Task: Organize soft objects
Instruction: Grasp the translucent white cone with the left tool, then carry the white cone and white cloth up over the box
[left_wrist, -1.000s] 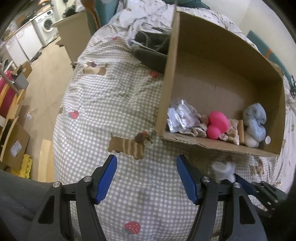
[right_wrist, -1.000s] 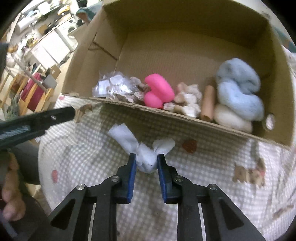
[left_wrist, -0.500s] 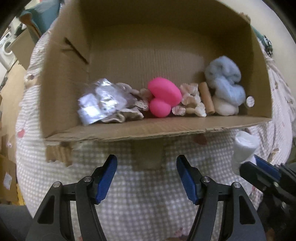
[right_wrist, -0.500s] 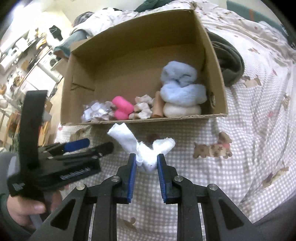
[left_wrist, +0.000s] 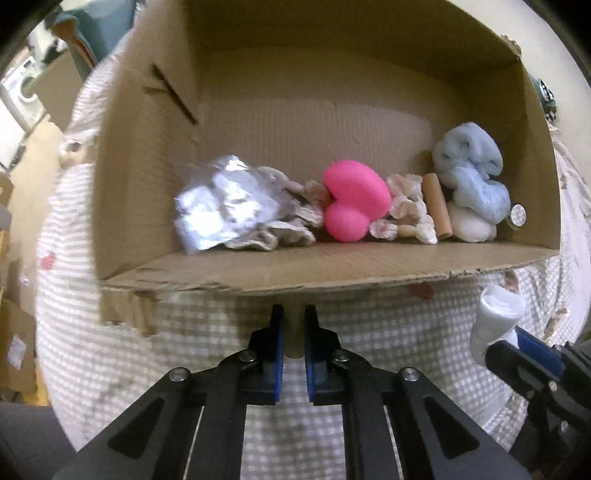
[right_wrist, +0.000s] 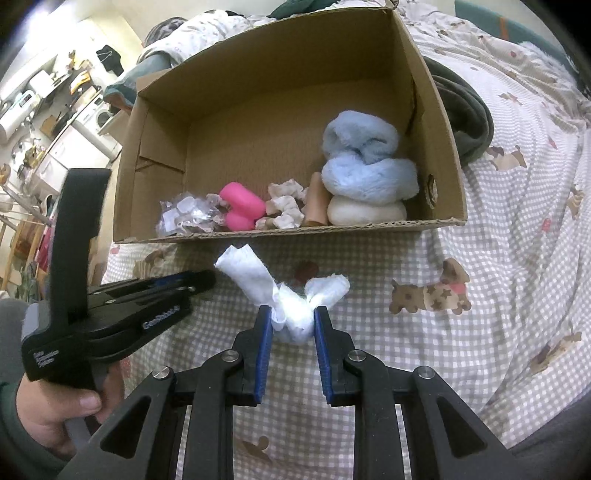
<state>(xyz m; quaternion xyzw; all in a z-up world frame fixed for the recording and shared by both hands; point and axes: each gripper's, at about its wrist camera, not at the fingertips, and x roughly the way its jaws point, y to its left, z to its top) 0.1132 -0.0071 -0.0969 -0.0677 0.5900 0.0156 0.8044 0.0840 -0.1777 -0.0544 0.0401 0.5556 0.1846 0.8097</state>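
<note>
A cardboard box (left_wrist: 155, 155) (right_wrist: 439, 155) lies open on a checked bedspread. It holds a silver crinkled packet (left_wrist: 221, 206), a pink heart-shaped toy (left_wrist: 354, 199), beige fabric pieces (left_wrist: 406, 210), a tan roll (left_wrist: 437, 203), a light blue plush (right_wrist: 365, 162) and a cream ball (right_wrist: 365, 212). My right gripper (right_wrist: 291, 325) is shut on a white cloth (right_wrist: 258, 280), held in front of the box's near wall. My left gripper (left_wrist: 293, 314) is shut and empty, just below the box's near edge; it also shows in the right wrist view (right_wrist: 192, 284).
The checked bedspread (right_wrist: 498, 258) with dog and strawberry prints covers the bed. A dark green garment (right_wrist: 469, 114) lies to the right of the box. A washing machine (right_wrist: 96, 114) and cluttered shelves stand far left, beyond the bed edge.
My left gripper has closed from wide open to shut and moved closer to the box front. My right gripper still holds the white cloth in about the same place.
</note>
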